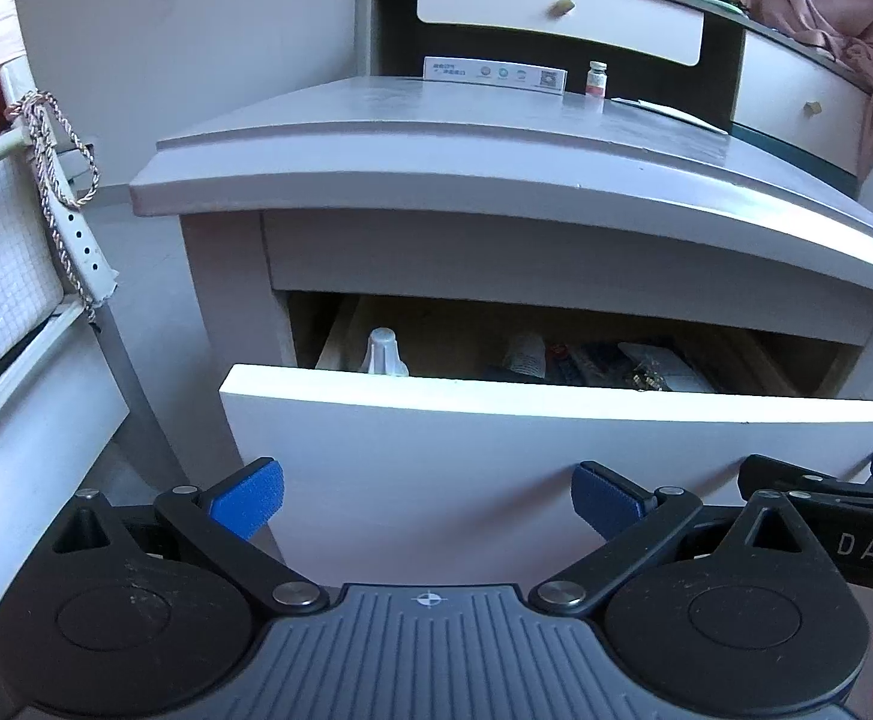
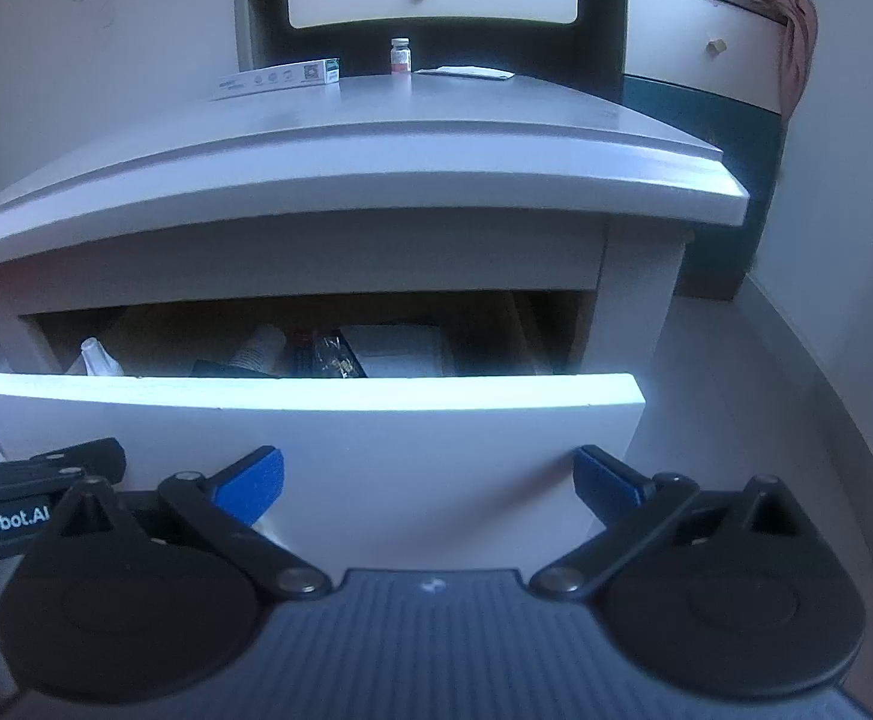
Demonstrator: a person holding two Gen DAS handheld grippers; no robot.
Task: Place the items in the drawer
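Observation:
A white nightstand has its drawer (image 1: 556, 438) (image 2: 316, 414) pulled partly out. Inside lie a grey-capped bottle (image 1: 383, 351) (image 2: 97, 357), a paper roll and dark packets. On the nightstand top stand a long white box (image 1: 494, 75) (image 2: 277, 79), a small red-labelled vial (image 1: 596, 78) (image 2: 400, 56) and a flat paper (image 2: 466, 72). My left gripper (image 1: 427, 501) is open in front of the drawer's face, with nothing between its blue pads. My right gripper (image 2: 428, 483) is open too, level with the drawer front and empty. Each gripper shows at the edge of the other's view.
Behind the nightstand is a dark desk with white drawers (image 1: 556, 15) and pink cloth (image 1: 820, 0) draped over it. A white rack with a braided cord (image 1: 58, 168) stands to the left. Floor lies open to the right of the nightstand (image 2: 736, 420).

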